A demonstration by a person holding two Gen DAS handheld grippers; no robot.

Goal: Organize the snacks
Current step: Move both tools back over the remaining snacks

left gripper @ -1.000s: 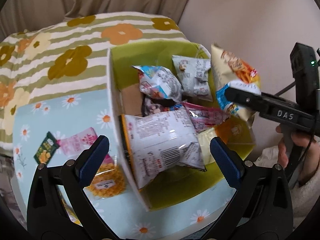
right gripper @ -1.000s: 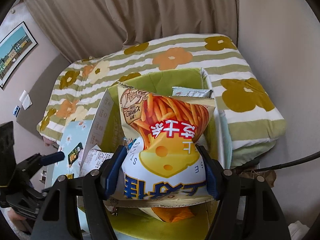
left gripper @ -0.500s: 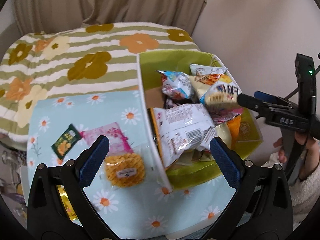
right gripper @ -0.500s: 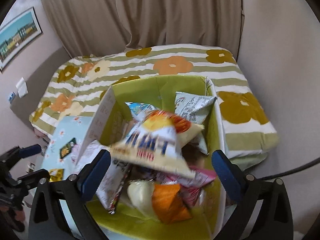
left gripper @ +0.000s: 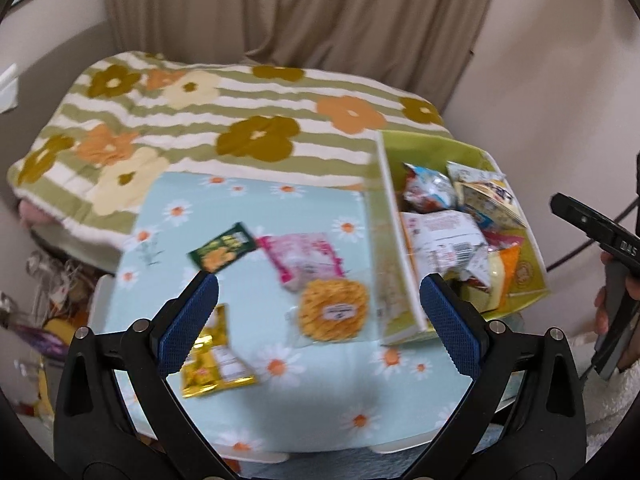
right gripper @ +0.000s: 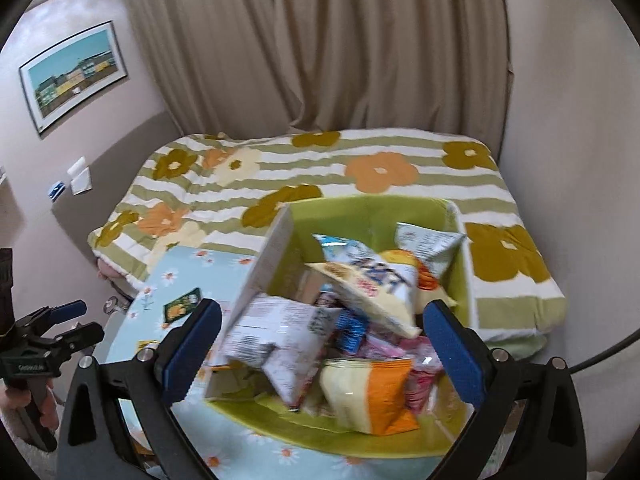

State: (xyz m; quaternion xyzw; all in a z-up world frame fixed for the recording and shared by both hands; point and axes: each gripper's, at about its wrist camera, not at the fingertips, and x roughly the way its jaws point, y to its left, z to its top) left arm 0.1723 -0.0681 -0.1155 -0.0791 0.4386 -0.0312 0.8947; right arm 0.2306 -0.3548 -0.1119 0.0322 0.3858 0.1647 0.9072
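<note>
A green box (right gripper: 372, 216) stands on the daisy tablecloth (left gripper: 256, 412) and holds several snack bags; it also shows in the left wrist view (left gripper: 532, 276). The fries bag (right gripper: 372, 280) lies on top of the pile. My right gripper (right gripper: 320, 348) is open and empty above the box's near side. My left gripper (left gripper: 318, 320) is open and empty over the table. Under it lie a round orange snack (left gripper: 334, 310), a pink packet (left gripper: 306, 258), a dark green packet (left gripper: 222, 246) and a gold packet (left gripper: 212, 360).
A bed with a flowered striped blanket (left gripper: 224, 120) lies behind the table. Beige curtains (right gripper: 320, 48) hang behind it. A framed picture (right gripper: 72, 76) hangs on the left wall. Clutter (left gripper: 40, 320) sits on the floor left of the table.
My right gripper opened and let the fries bag drop into the box, then drew back. My left gripper swung left, away from the box, over the loose packets.
</note>
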